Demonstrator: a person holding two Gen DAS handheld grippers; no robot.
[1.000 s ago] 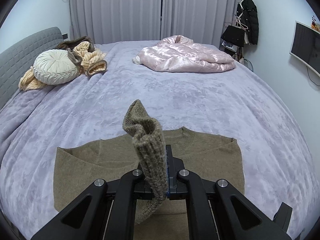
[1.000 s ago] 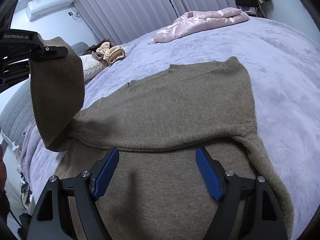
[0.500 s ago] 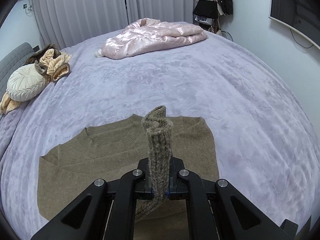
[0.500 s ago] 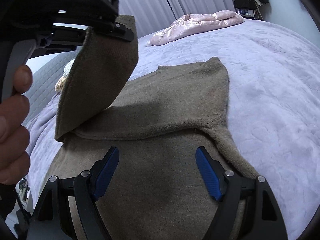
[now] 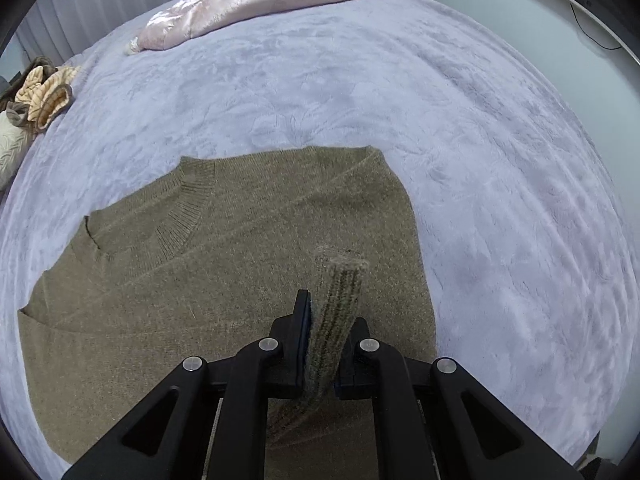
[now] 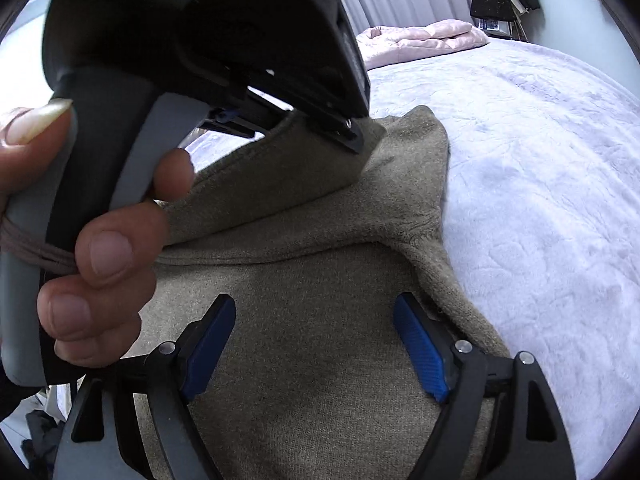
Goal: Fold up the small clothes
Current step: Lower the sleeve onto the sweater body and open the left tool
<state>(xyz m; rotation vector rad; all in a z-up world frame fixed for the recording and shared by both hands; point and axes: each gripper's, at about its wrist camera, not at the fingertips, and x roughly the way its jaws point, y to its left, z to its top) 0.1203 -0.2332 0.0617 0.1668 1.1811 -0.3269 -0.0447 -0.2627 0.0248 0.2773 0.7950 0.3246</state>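
Left gripper (image 5: 324, 344): clamped tight on the ribbed cuff (image 5: 338, 300), sleeve raised over the sweater's body.
Right gripper (image 6: 316, 348): jaws wide, nothing between them, hovering above the sweater (image 6: 320, 280).
Sweater: spread flat on the bed (image 5: 500, 160).

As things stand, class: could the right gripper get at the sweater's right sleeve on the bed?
Probably yes. The right gripper hangs open over the sweater, and the right sleeve lies uncovered beside its right finger. The left gripper, shut on the other sleeve's cuff, works farther off.
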